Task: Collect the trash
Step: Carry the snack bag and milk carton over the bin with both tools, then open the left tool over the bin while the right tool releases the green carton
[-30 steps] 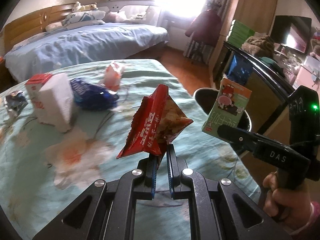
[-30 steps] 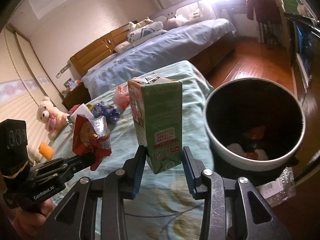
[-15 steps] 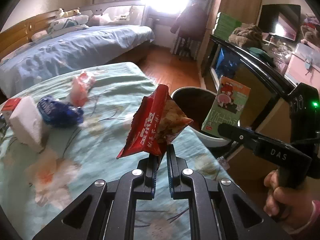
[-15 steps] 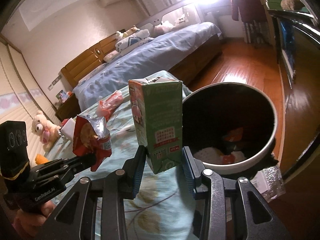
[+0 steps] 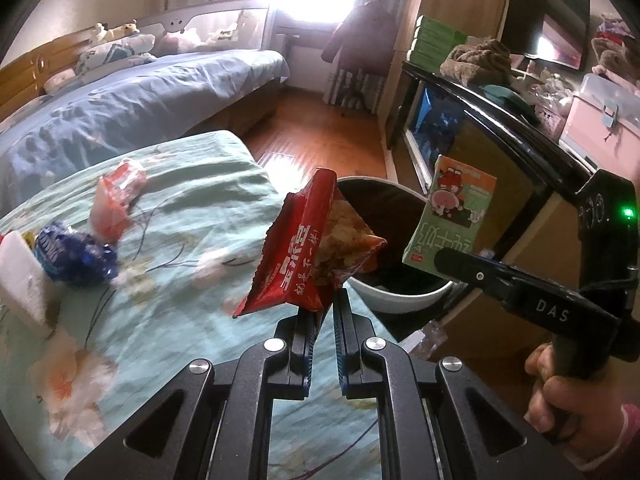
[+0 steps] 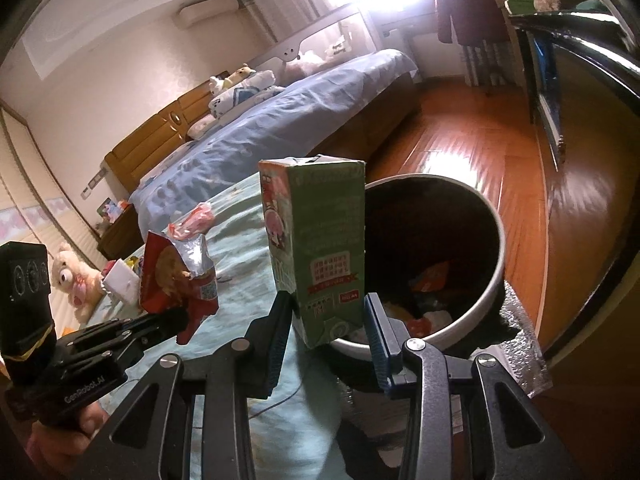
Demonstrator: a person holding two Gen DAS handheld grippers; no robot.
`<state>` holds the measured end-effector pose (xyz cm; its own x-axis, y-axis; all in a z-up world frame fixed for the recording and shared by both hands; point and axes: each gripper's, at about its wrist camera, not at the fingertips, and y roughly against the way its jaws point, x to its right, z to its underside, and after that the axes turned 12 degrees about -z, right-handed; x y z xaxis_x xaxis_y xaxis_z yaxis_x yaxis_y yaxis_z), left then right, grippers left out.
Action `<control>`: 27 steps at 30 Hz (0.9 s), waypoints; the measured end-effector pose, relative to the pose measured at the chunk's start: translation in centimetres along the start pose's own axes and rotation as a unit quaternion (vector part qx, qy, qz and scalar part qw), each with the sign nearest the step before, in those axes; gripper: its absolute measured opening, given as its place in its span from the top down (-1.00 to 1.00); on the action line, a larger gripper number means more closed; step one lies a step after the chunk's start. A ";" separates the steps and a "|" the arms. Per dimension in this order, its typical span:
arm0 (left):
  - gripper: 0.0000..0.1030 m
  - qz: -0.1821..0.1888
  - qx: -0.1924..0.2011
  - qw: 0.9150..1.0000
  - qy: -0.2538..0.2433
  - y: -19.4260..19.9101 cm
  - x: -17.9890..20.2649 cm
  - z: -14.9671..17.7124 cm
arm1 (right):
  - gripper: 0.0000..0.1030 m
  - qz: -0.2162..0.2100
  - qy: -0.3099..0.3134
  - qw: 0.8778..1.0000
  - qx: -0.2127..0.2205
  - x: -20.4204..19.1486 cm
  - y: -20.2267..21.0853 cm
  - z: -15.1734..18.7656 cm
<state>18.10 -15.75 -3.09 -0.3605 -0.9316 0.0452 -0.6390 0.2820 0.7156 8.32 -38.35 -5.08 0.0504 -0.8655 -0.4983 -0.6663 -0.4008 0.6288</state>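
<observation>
1. Pinching on both sides: left gripper (image 5: 323,300) pressed together on the lower corner of a red snack bag (image 5: 310,248), right gripper (image 6: 326,322) clamped on the base of a green drink carton (image 6: 316,248), carton upright between the blue pads.
2. Hanging in the air near the round white trash bin (image 6: 494,280), both pieces; carton in front of the near rim, snack bag more to the bed side, not yet over the opening.
3. Lying already inside the bin: orange and white scraps at the bottom.
4. Remaining on the green floral bedspread (image 5: 168,240): a blue wrapper (image 5: 74,258), a pink-red wrapper (image 5: 118,200) and a white box (image 5: 20,276).
5. Risk, as a judgement: releasing too early, with the bag above the bedspread edge, probably drops it on the bed or floor beside the bin.
6. Other risk: thin corner grip on the bag, so possibly slipping out during a fast swing; also bumping of the two grippers together above the narrow opening.
</observation>
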 end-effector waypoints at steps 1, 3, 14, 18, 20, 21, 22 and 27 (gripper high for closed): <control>0.85 0.001 0.000 1.000 -0.002 -0.2 0.2 -0.1 | 0.28 0.002 -0.001 1.000 0.001 0.2 0.1 -0.1; 0.85 0.003 -0.001 1.000 -0.004 -0.6 0.5 -0.4 | 0.28 0.004 -0.003 1.000 0.002 0.6 0.2 -0.2; 0.85 0.007 -0.004 1.000 -0.020 -2.2 2.1 -1.6 | 0.28 0.021 -0.012 1.000 0.005 1.8 0.2 -0.6; 0.85 0.007 -0.006 1.000 -0.022 -2.9 2.6 -1.9 | 0.28 0.024 -0.014 1.000 0.004 2.3 0.0 -0.7; 0.85 0.008 -0.008 1.000 -0.024 -3.3 2.9 -2.1 | 0.29 0.027 -0.014 1.000 0.003 2.6 -0.2 -0.8; 0.85 0.009 -0.009 1.000 -0.025 -3.5 3.0 -2.3 | 0.29 0.027 -0.015 1.000 0.002 2.9 -0.3 -1.0; 0.85 0.010 -0.010 1.000 -0.026 -3.7 3.1 -2.4 | 0.29 0.029 -0.016 0.999 0.002 3.1 -0.5 -1.2; 0.85 0.011 -0.012 0.999 -0.033 -4.8 3.9 -3.3 | 0.29 0.039 -0.021 0.999 -0.001 4.4 -1.2 -1.7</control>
<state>21.97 -21.49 -4.08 -0.4186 -0.9080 0.0165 -0.6136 0.2962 0.7319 10.67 -42.19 -7.01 -0.0326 -0.8813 -0.4715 -0.6651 -0.3330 0.6684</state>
